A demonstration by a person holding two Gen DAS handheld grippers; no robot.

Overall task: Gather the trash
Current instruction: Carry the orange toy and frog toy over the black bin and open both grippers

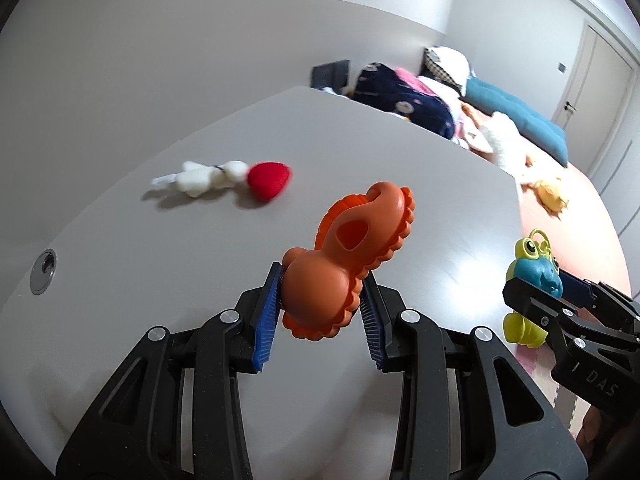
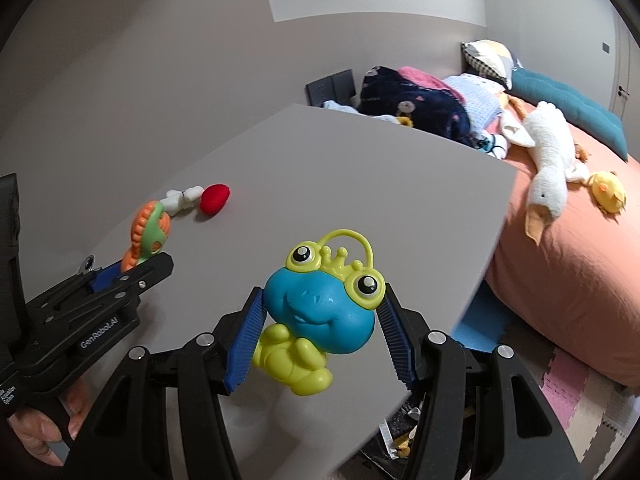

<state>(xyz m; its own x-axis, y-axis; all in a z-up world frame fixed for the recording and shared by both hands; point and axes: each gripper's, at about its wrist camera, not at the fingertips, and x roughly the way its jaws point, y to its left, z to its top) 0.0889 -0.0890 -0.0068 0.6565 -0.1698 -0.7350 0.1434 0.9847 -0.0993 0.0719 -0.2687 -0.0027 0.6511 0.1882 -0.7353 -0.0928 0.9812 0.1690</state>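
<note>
My left gripper (image 1: 322, 300) is shut on an orange plastic toy (image 1: 348, 256) with scalloped edges and holds it above the grey table (image 1: 200, 208). The same toy (image 2: 149, 230) shows a green face in the right wrist view, at the tip of the left gripper (image 2: 132, 270). My right gripper (image 2: 320, 312) is shut on a blue and yellow frog toy (image 2: 320, 304) with a crown and loop. That frog (image 1: 534, 268) also appears at the right of the left wrist view, clamped in the right gripper (image 1: 548, 292). Both toys hang clear of the tabletop.
A white plush with a red heart (image 1: 224, 178) lies on the table's far left. A cable port (image 1: 43, 266) sits near the left edge. Right of the table is a bed (image 2: 560, 264) with a plush goose (image 2: 548, 160), pillows and clothes. Foam mats (image 2: 576, 392) cover the floor, and small debris (image 2: 400, 436) lies below the table edge.
</note>
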